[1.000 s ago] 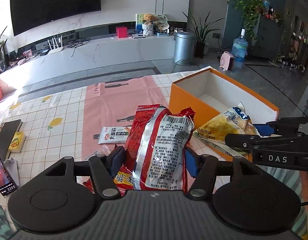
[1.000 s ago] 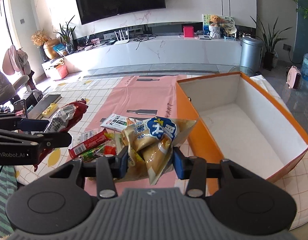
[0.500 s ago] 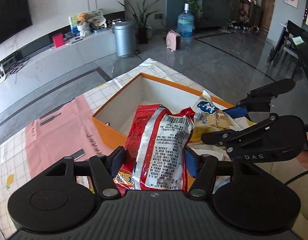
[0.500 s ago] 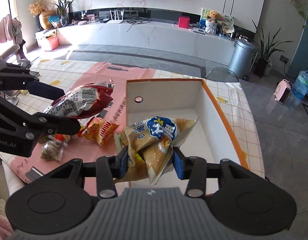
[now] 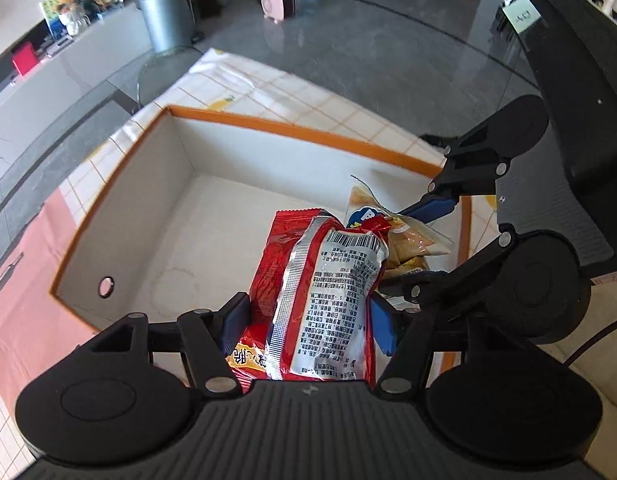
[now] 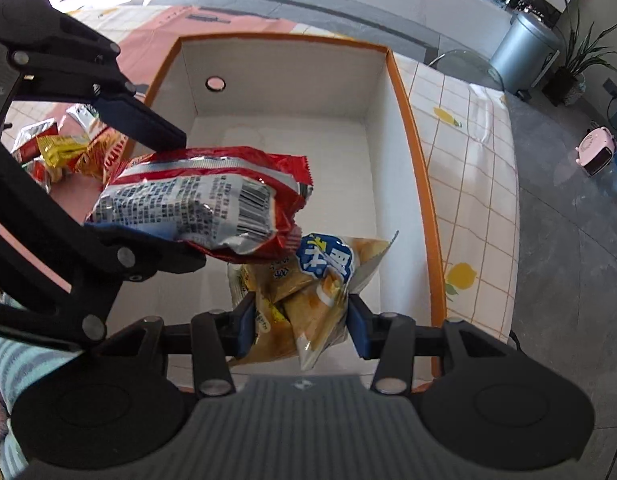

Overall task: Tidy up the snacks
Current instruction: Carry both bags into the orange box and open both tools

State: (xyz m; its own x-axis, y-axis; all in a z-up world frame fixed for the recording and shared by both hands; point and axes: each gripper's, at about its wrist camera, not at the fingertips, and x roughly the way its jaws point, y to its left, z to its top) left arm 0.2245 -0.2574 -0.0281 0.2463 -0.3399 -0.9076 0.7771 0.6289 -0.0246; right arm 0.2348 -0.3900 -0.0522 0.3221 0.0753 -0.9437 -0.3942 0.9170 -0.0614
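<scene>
Snack bags hang above an open orange box with a white inside [image 6: 404, 92], which sits on a checked tablecloth with lemon prints [image 6: 468, 160]. The left gripper [image 5: 308, 316] points steeply down over the box and pinches a puffy red snack bag [image 5: 320, 280] between its blue pads, the bag's silver back with barcode and small print facing up. Just beside it, nearer the box's right wall, the right gripper [image 6: 298, 328] holds a yellow snack bag with a blue label [image 6: 308, 292]; its jaws are opening a little, with the bag still between the pads and touching both. The red bag's free end overlaps the top of the yellow one. Both bags hang over the near part of the box, whose white floor is bare beneath them. Outside the box's left wall, more red and yellow snack packets [image 6: 64, 152] lie on a pink cloth [image 6: 140, 52]. On the floor beyond the table stand a grey bin [image 6: 524, 48] and a small pink heater [image 6: 596, 152].
</scene>
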